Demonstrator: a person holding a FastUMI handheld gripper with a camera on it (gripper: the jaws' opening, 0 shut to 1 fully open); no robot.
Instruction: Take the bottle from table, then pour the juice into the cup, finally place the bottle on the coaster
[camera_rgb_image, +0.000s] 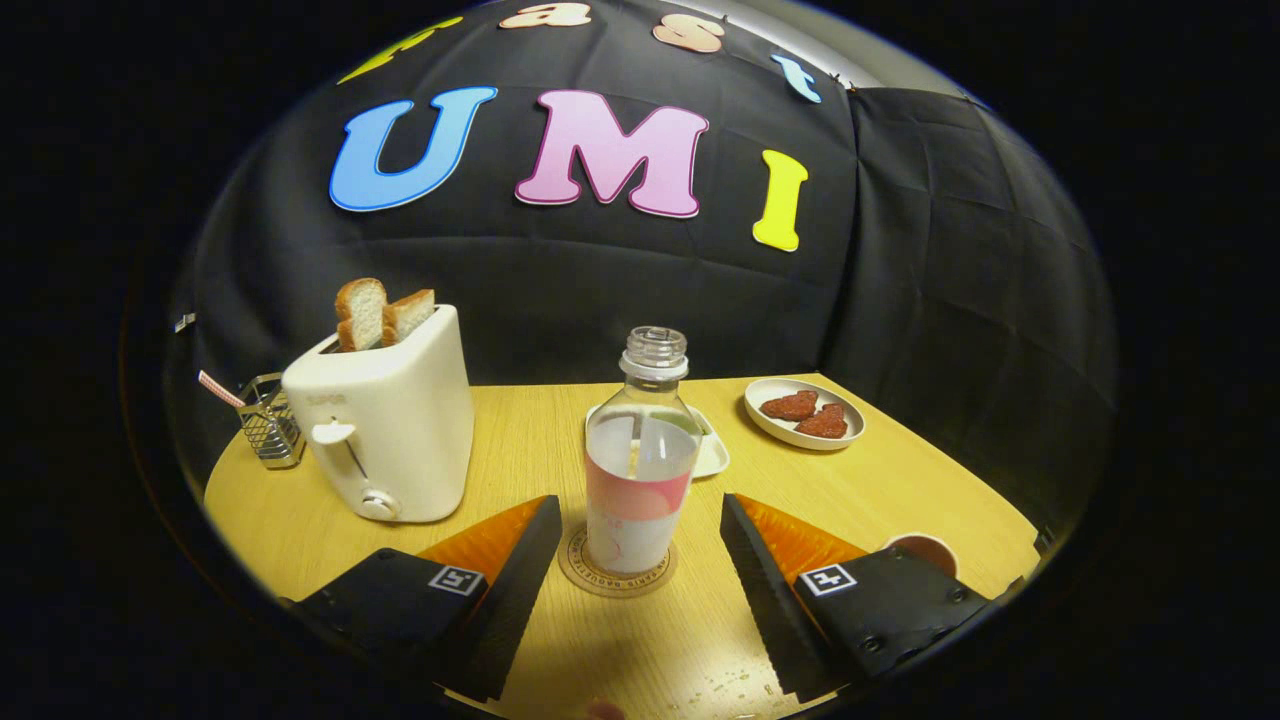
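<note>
A clear uncapped bottle (641, 470) with a pink-and-white label and pale liquid stands upright on a round brown coaster (616, 574). My gripper (640, 535) is open, its two fingers spread wide on either side of the bottle's base and touching nothing. A brown cup (925, 549) sits just beyond the right finger, partly hidden by it; I cannot see what it holds.
A white toaster (385, 425) with two bread slices stands left of the bottle. A wire holder (268, 421) with a striped straw is further left. A small white tray (712, 452) lies behind the bottle. A plate (803, 412) with red pieces sits at the back right.
</note>
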